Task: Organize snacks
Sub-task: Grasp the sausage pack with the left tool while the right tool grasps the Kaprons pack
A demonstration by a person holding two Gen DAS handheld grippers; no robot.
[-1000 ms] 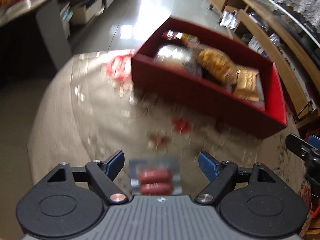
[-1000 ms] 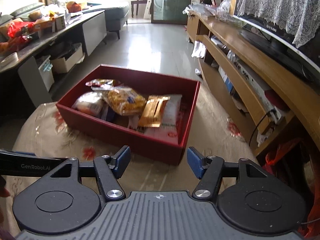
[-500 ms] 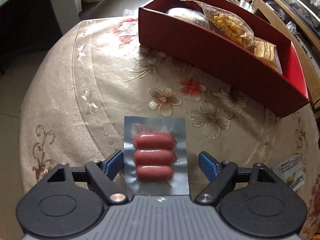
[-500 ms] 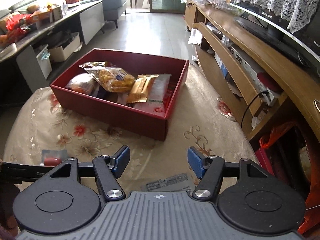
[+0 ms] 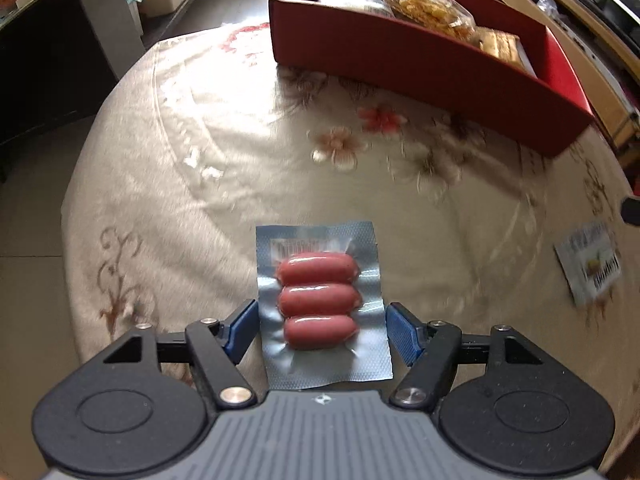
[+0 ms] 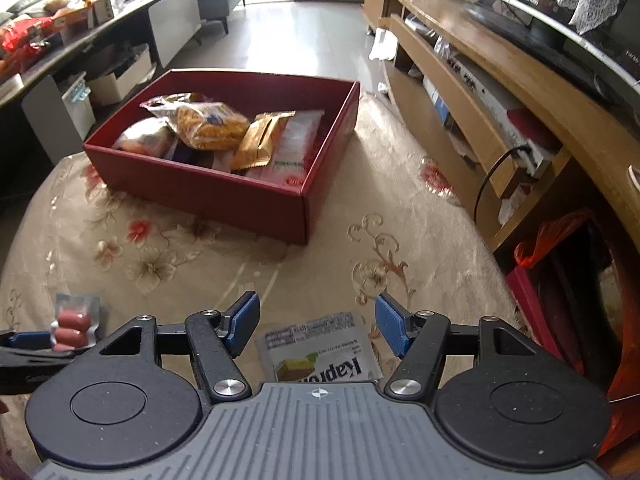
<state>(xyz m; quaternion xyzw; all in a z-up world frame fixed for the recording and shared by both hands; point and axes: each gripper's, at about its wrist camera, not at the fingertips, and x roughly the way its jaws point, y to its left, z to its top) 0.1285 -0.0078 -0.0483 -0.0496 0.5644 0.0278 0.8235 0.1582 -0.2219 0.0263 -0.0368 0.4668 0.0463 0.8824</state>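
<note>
A vacuum pack of three red sausages lies flat on the floral tablecloth. My left gripper is open, its blue fingertips on either side of the pack's near half. The pack also shows at the left of the right wrist view. A grey snack sachet with printed text lies on the cloth. My right gripper is open just above it, fingertips on either side. The sachet also shows in the left wrist view. A red box further back holds several snack packets.
The round table's edge curves away at left. A wooden TV cabinet runs along the right. A low counter with clutter stands at far left. A red bag sits beside the table at right.
Both grippers have come down and back from the box. The sausage pack now lies further in between the left fingertips. The sachet has come into view under the right gripper.
</note>
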